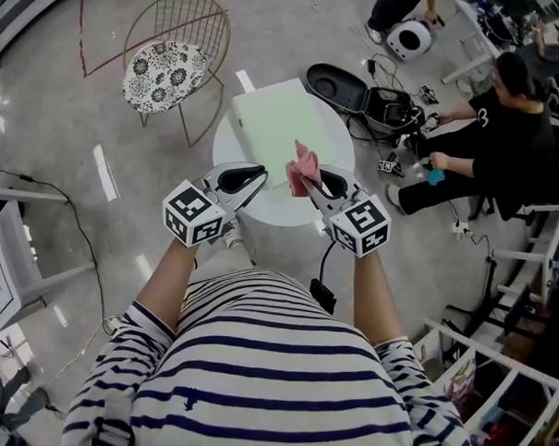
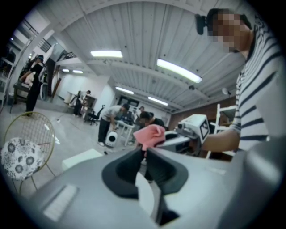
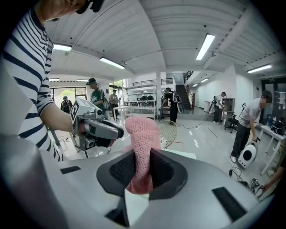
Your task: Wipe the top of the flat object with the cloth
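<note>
A pale green flat board [image 1: 275,120] lies on a small round white table [image 1: 229,151] straight ahead of me. My right gripper [image 1: 311,178] hovers over the table's near edge, shut on a pink knitted cloth [image 1: 303,163]. In the right gripper view the cloth [image 3: 142,134] stands up between the jaws of that gripper [image 3: 143,154]. My left gripper [image 1: 259,176] hangs level beside it on the left. Its jaws [image 2: 144,150] stand nearly together with nothing between them. The cloth [image 2: 149,134] shows just beyond its tips.
A wire chair with a floral cushion [image 1: 161,74] stands left of the table. An open black case [image 1: 336,86] and cables lie behind it. A person in black [image 1: 505,135] sits on the floor at the right. White racks [image 1: 495,365] stand at the lower right.
</note>
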A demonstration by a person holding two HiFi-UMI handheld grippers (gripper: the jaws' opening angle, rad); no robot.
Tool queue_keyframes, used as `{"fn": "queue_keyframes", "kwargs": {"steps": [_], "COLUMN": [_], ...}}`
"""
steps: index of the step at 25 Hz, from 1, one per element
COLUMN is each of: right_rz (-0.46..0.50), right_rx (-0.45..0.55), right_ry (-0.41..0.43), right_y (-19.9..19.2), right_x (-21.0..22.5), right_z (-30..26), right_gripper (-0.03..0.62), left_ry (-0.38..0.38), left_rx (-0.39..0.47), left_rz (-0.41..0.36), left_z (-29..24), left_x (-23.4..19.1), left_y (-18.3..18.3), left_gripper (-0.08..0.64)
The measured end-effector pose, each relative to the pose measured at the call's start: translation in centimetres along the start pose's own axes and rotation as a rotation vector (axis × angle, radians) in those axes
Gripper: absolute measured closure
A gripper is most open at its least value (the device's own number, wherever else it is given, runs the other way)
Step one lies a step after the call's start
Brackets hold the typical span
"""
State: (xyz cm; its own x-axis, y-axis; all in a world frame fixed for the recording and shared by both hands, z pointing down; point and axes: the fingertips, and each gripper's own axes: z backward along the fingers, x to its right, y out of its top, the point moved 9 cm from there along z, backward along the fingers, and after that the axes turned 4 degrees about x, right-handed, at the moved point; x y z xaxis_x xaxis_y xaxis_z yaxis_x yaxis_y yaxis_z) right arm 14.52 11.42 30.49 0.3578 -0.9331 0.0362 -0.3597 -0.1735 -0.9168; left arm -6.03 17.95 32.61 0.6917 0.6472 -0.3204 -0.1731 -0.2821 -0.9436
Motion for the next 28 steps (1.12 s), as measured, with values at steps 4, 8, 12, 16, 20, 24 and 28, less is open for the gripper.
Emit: {"fn": "queue_keyframes", "kwargs": {"steps": [4, 8, 12, 16, 20, 24, 28], "right_rz": [0.038, 0.091, 0.117, 0.155, 0.23, 0.336, 0.425], "right_rx": [-0.038, -0.074, -0.112, -0.175, -0.231, -0.316, -0.419], "right_ry": [0.01, 0.019, 0.057, 0.12, 0.192, 0.273, 0.304], "right_y": [0.9, 1.8, 2.1, 1.0, 0.0, -1.6, -3.8], "right_x": [2.8, 4.8, 6.7, 8.6, 10.5, 12.2, 14.1], "right_z": [-3.1, -5.7, -8.7, -12.4, -16.2, -20.9, -25.1], "right_gripper": [0.537, 0.537, 0.537, 0.537, 0.537, 0.537, 0.537], "left_ry": [0.015, 0.011, 0.052, 0.11, 0.199, 0.295, 0.327], "left_rx": [-0.001, -0.016, -0.03, -0.037, -0.03, -0.032, -0.06], "left_rz": [0.012, 0.009, 0.03, 0.062, 0.088, 0.128, 0.155], "left_z": [-1.2, -2.1, -2.1, -1.5, -0.9, -0.7, -1.8], "left_x": [-3.3, -5.5, -7.6, -8.9, -9.9, -10.1, -9.7], "left_y": [0.3, 0.6, 0.6, -0.8, -1.9, -3.0, -4.3], "left_gripper": [0.515, 0.5, 0.491, 0.486, 0.485, 0.485, 0.485]}}
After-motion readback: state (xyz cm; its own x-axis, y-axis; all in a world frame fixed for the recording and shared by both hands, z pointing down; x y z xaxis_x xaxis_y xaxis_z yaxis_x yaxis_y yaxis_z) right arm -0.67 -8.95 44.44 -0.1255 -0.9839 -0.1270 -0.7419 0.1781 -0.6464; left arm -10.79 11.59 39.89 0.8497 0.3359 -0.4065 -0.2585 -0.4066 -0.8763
